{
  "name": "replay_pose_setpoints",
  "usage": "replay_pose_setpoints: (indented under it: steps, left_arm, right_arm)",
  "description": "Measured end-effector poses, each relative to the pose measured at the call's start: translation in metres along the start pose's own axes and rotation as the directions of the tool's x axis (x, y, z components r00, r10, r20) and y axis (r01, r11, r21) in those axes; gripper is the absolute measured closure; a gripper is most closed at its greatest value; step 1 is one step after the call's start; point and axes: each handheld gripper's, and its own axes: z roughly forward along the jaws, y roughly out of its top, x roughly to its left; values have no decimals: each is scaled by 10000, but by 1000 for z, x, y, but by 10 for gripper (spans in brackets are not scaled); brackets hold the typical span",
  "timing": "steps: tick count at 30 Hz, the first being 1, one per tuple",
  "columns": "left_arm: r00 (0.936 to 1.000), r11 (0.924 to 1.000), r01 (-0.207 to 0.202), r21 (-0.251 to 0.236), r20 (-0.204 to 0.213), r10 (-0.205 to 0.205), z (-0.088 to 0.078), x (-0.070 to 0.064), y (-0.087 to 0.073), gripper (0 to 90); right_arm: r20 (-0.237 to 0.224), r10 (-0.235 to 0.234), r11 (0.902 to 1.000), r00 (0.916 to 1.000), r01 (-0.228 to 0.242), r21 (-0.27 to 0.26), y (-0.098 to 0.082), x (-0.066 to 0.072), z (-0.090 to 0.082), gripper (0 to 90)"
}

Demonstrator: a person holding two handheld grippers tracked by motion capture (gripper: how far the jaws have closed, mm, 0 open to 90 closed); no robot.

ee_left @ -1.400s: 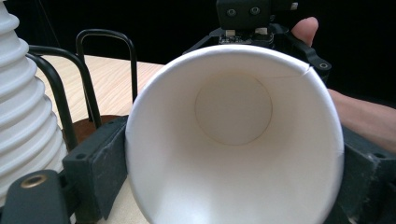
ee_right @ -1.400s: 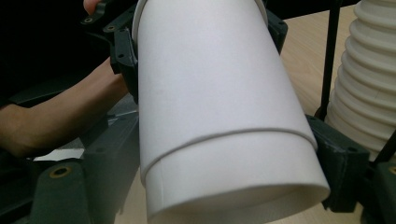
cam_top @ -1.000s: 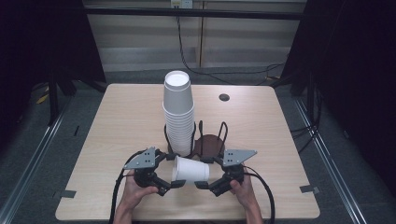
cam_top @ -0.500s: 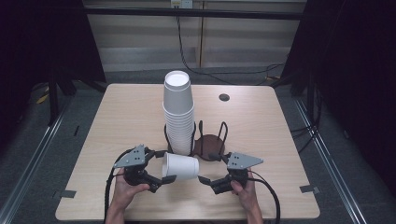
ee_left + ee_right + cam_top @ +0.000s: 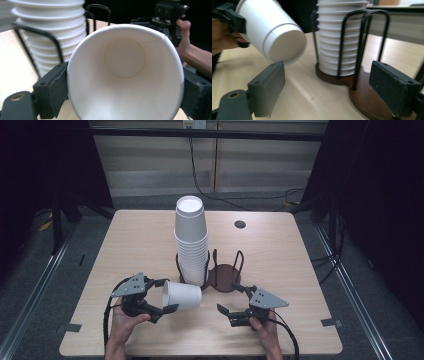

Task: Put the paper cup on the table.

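The left gripper (image 5: 162, 296) pinches a plain white paper cup (image 5: 181, 295) by its rim, lying sideways above the pale wooden table (image 5: 130, 240), mouth toward that gripper. No print or label can be read on the cup, inside or out. The right gripper (image 5: 231, 301) has its jaws spread with nothing between them, near the dark wooden cup holder with black wire loops (image 5: 224, 272), which carries a tall stack of white paper cups (image 5: 190, 240)

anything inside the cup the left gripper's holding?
Nothing: the paper cup, clamped by the left gripper, shows a bare white wall and base inside. Its lower inner wall is cut off by the frame.
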Motion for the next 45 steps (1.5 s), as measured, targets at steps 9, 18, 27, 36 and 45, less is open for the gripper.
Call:
replay_pose_setpoints:
  steps: [9,18,27,36,45]
  left_arm:
    - [9955,9988,400,278,-867,-375,-19,7,-1,113]
    - [9844,9977,519,442,-1703,-437,-33,17,11,111]
    - [9754,9910,503,1240,-2196,-220,-47,27,24,111]
    - [9556,9721,956,2140,-2931,-295,-54,39,39,111]
    - [9473,9599,1200,2532,-3186,-343,-54,55,53,110]
  right_arm:
    - [900,96,9943,9959,1,-1070,-6,1,-8,126]
    - [1482,86,9877,9889,147,-1556,-9,4,-13,130]
    - [1471,81,9877,9891,151,-1556,-9,4,-13,130]
    - [1443,69,9877,9895,159,-1558,-9,4,-13,130]
    - [1386,35,9876,9903,183,-1560,-9,4,-13,131]
